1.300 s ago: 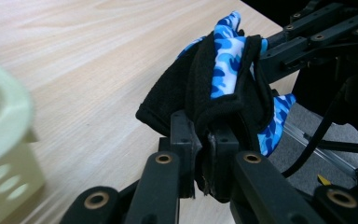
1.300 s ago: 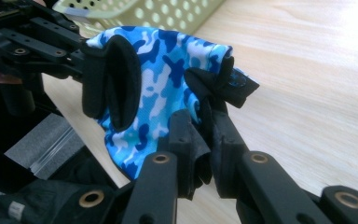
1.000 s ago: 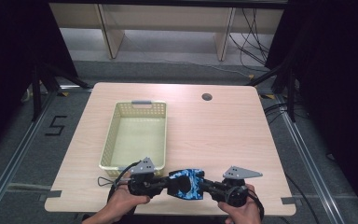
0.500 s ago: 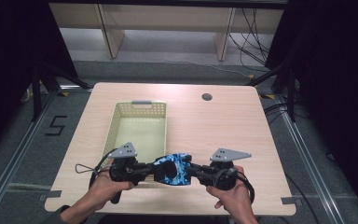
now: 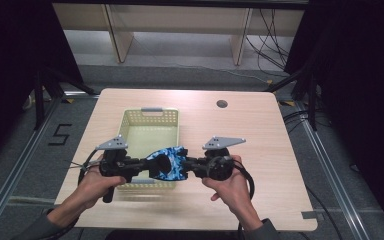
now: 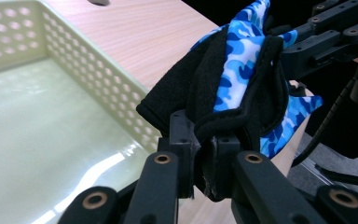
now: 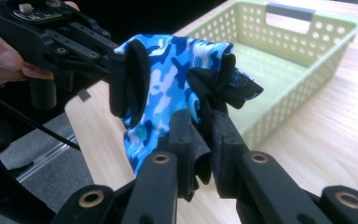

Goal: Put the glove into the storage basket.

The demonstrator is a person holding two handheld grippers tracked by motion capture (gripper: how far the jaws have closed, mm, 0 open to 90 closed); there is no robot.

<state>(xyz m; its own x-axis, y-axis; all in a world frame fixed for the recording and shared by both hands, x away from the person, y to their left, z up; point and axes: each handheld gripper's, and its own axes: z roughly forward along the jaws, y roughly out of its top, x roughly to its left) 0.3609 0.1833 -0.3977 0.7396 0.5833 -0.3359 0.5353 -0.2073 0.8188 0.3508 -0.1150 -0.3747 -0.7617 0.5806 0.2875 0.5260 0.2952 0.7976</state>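
You held a blue camouflage-print fabric item with black trim (image 5: 169, 163) stretched between the two tools, off the light wooden table (image 5: 280, 150) and above the near right corner of the pale green perforated plastic basket (image 5: 150, 125).

Your left gripper (image 5: 141, 164) was pinching the item's black padded edge; in the left gripper view the trim (image 6: 223, 126) sat bunched between the jaws, which were pressed hard onto it. Your right gripper (image 5: 190, 163) was likewise pinching a black fold at the opposite edge, and in the right gripper view that fold (image 7: 209, 93) stood up between the jaws. The item looked like a glove or a small sleeve, though the folds made it hard to tell which.

Judged risks from this position:

- Both holds were on edge trim only. Any further pull apart could draw the fabric out of one pair of jaws, leaving the item hanging from the other.
- The item hung over the basket's near wall, not its floor. Letting go here could leave it draped on the rim or dropped on the table nearby.
- The low fabric could catch on the perforated wall.
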